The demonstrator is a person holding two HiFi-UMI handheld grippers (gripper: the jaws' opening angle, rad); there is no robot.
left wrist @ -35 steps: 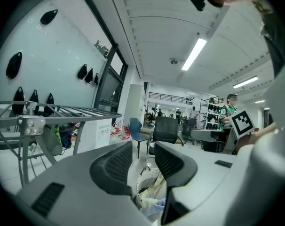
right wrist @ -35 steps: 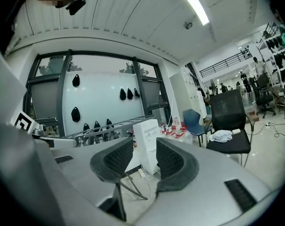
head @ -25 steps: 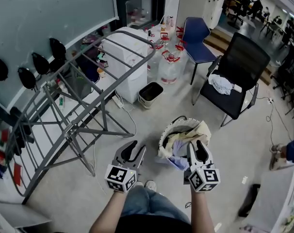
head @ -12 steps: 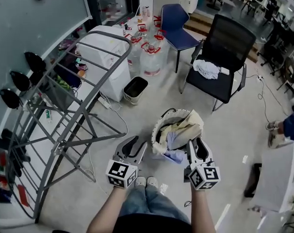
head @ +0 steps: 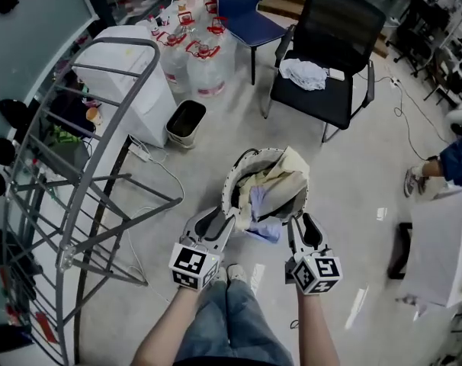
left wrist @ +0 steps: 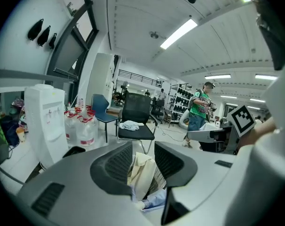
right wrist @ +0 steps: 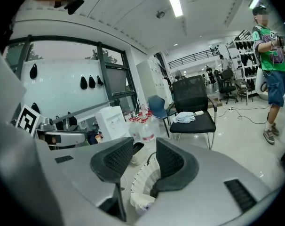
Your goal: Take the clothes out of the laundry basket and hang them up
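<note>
A white laundry basket [head: 239, 175] stands on the floor, heaped with a cream garment [head: 280, 175] and a lavender one [head: 260, 204]. My left gripper [head: 218, 219] is open just at the basket's near left rim. At the near right rim my right gripper [head: 301, 221] is open too. In the left gripper view the cream garment [left wrist: 143, 171] shows through the gap of the left gripper [left wrist: 142, 160], not touched. The right gripper [right wrist: 145, 163] frames the basket rim [right wrist: 143, 177]. A grey drying rack [head: 86, 158] stands to the left.
A black chair [head: 332, 44] with a white cloth [head: 303, 73] stands behind the basket, a blue chair [head: 242, 2] beside it. Water jugs [head: 193, 56], a white dispenser [head: 128, 75] and a small bin [head: 185, 120] sit at the back left. A person's leg [head: 448, 162] is at the right.
Both grippers have moved down and forward to the basket's near rim. Their jaws keep the same gap. The head view has tilted down, so basket and chair sit closer.
</note>
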